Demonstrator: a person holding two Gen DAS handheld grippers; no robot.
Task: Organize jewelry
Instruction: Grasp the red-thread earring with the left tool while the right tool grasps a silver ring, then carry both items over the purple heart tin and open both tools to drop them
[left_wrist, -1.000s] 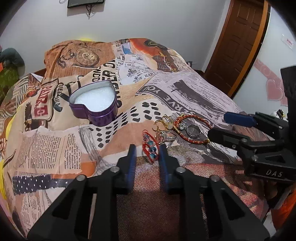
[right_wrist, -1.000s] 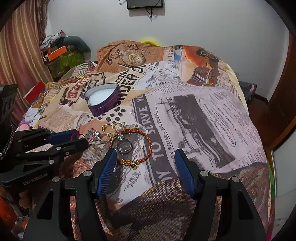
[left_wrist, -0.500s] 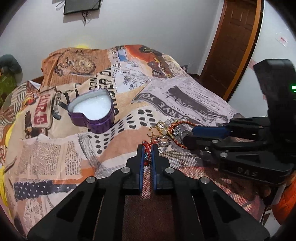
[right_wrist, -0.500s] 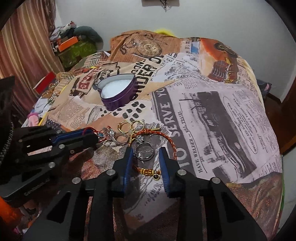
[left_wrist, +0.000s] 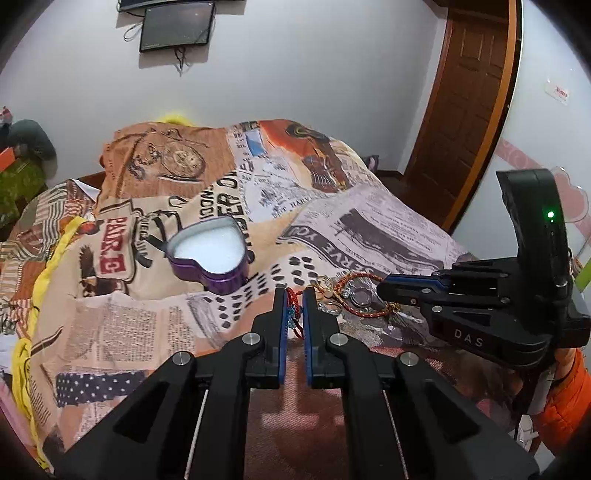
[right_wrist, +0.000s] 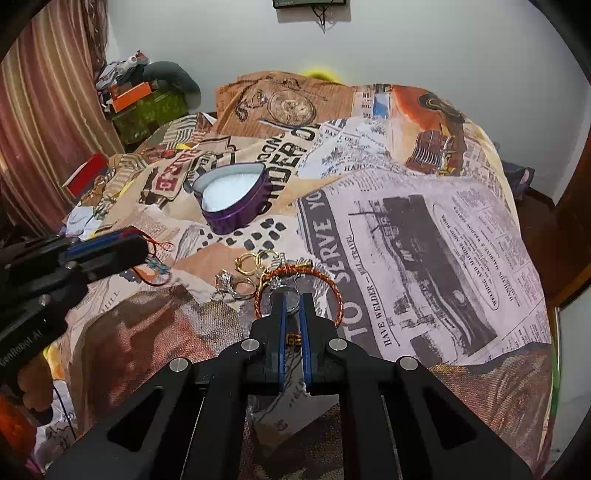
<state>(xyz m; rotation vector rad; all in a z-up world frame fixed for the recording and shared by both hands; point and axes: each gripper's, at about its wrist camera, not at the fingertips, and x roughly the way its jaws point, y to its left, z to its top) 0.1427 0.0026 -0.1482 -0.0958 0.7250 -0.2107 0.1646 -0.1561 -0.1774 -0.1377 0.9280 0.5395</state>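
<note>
Red thread bracelet with blue beads pinched in left gripper, jaws nearly closed on it, just short of the purple heart-shaped box. Right gripper jaws narrow around a silver ring inside the red-gold bangle, on the bed nearer than the box. Gold rings lie beside. Risk, my guess: thin thread slips out mid-carry; ring may snag the bangle and drag it.

Even, soft indoor light, sharp focus (fisheye bending, dark vignetted corners).
</note>
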